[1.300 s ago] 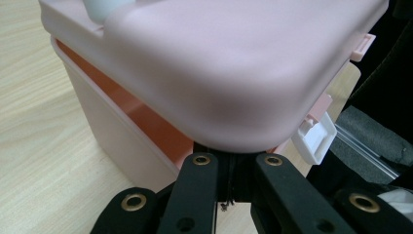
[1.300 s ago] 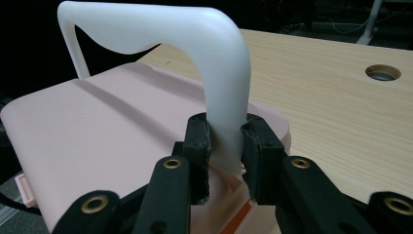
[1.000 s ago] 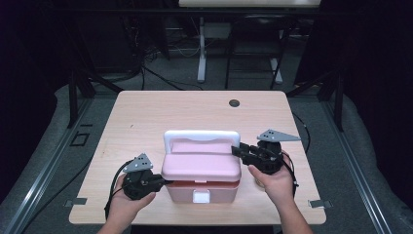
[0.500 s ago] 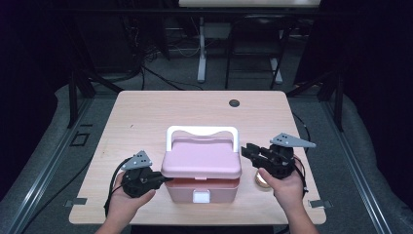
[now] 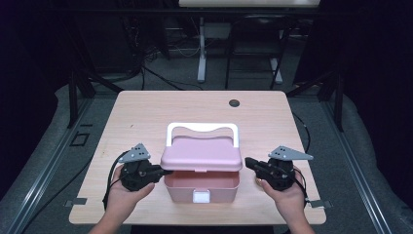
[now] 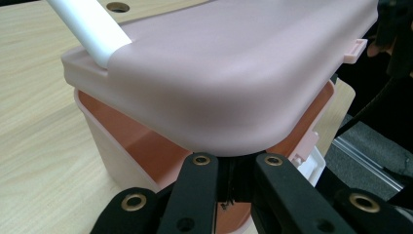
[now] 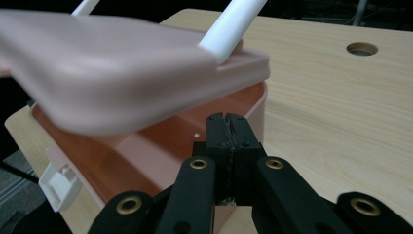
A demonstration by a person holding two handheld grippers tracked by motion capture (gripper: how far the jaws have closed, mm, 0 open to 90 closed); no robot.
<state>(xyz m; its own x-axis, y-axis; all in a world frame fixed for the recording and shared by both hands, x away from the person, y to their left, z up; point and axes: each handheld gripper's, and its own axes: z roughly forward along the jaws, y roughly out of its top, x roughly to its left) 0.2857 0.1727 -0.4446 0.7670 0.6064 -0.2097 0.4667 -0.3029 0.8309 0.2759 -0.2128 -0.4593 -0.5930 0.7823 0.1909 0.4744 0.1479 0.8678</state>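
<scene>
- A pink box (image 5: 200, 185) is sitting on the wooden table (image 5: 146, 112), near the edge closest to the person, between the two grippers; its pink lid (image 5: 201, 152) is standing raised at the front, tilted up over the open body, with the white handle (image 5: 202, 129) standing up at the back of the lid.
- The left gripper (image 5: 160, 171), held in the person's left hand (image 5: 124, 195), is reaching in at the box's left side; in the left gripper view its fingertips are lying under the curved corner of the lid (image 6: 219, 73), hidden by it, so I cannot tell whether they are pressed together or pinching the lid edge; just beyond them the orange-pink inside of the box (image 6: 146, 146) is showing.
- The right gripper (image 5: 249, 162), held in the right hand (image 5: 285, 197), is pointing at the box's right side, just beside the lid's corner; in the right gripper view its fingers (image 7: 228, 131) are pressed together with nothing between them, their tips lying just in front of the box's rim (image 7: 253, 105) and below the blurred lid (image 7: 112, 68).
- A white latch (image 5: 202, 196) is hanging at the front of the box, between the two grippers; a small round hole (image 5: 234, 103) is lying in the table well beyond the fingertips.
</scene>
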